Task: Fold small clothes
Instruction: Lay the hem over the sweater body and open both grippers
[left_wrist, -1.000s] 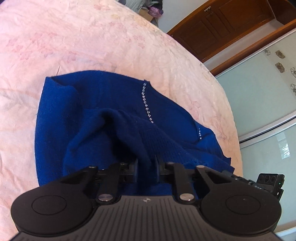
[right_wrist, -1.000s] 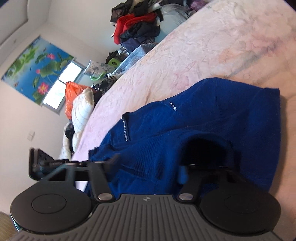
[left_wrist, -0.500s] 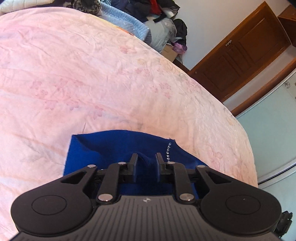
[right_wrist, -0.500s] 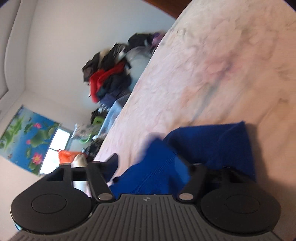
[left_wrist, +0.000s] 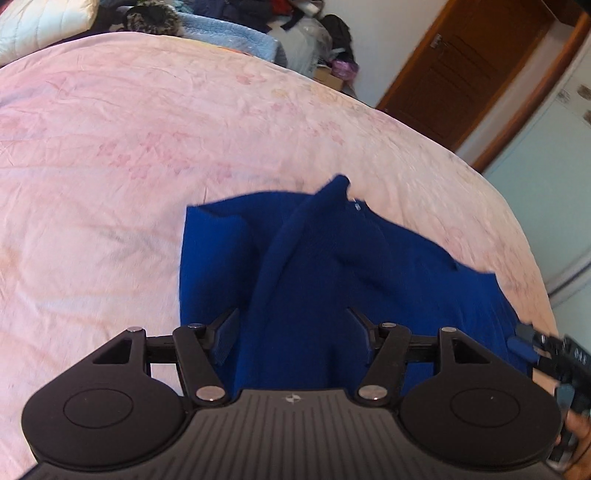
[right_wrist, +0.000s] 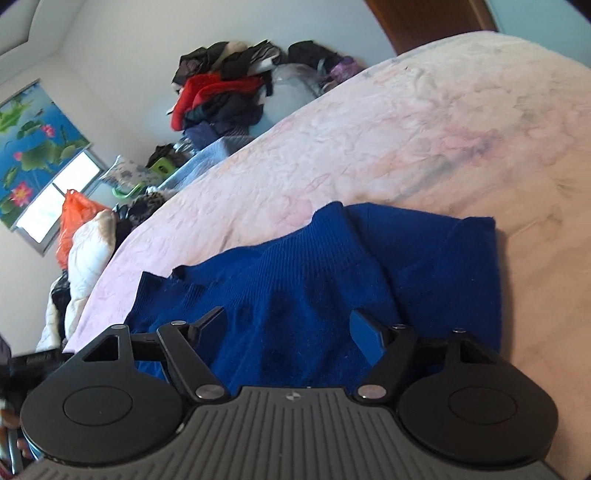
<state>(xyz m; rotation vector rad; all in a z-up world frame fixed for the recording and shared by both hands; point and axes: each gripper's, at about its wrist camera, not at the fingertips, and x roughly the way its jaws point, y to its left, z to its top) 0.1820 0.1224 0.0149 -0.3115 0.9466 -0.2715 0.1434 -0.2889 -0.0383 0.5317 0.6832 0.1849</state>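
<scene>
A dark blue knit sweater (left_wrist: 369, 266) lies folded over on the pink bedspread (left_wrist: 110, 166). My left gripper (left_wrist: 294, 332) hangs just above its near part with its jaws opening. A raised ridge of the knit runs up between the fingers, and the pads stand apart from it. In the right wrist view the same sweater (right_wrist: 332, 277) fills the lower middle. My right gripper (right_wrist: 288, 328) hovers over it, jaws opening wide, with cloth beneath them but nothing pinched. The right gripper (left_wrist: 546, 354) also shows at the left wrist view's right edge.
Piled clothes (right_wrist: 221, 88) and bags sit beyond the bed's far side. A wooden door (left_wrist: 461, 74) and pale wardrobe panels (left_wrist: 546, 192) stand to the right. An orange bag (right_wrist: 72, 225) and a window with a lotus blind (right_wrist: 33, 147) are at the left.
Both grippers were shut on folds of the sweater and have let go, with their jaws spread. The sweater now lies flatter, with its near part laid over the rest.
</scene>
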